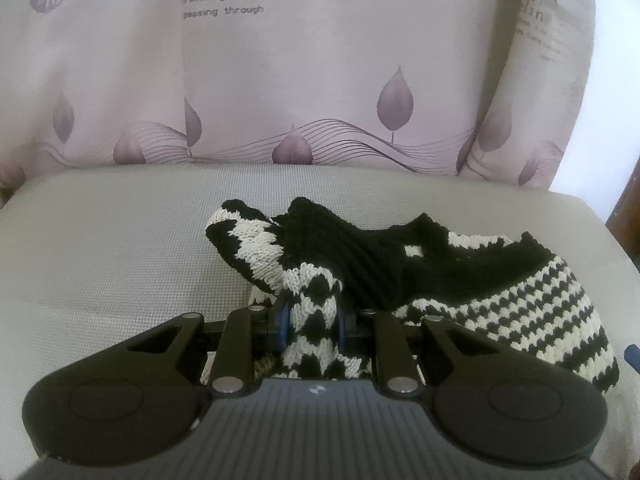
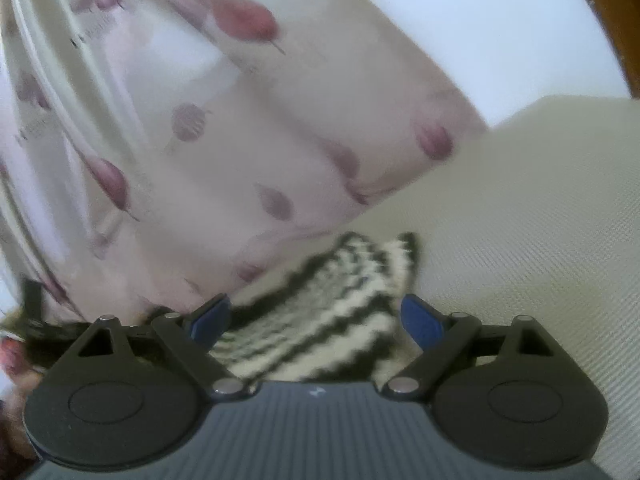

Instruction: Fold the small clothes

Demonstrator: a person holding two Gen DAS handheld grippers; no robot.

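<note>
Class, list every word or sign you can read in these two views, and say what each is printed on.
All on the sofa back cover, left wrist view:
"the wind?"
"you. But when the"
"trembling The wind is"
"passing through"
"love", on a grey ribbon print at the top left
Print at the right edge: too blurred.
Right wrist view: nothing readable.

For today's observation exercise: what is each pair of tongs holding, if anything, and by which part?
The left tongs pinch the black-and-white knitted garment by a bunched fold at its near edge. The right tongs stand open astride the knit, gripping nothing.

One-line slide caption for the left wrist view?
Left hand-held gripper pinches a black-and-white knit garment on a grey seat cushion.
</note>
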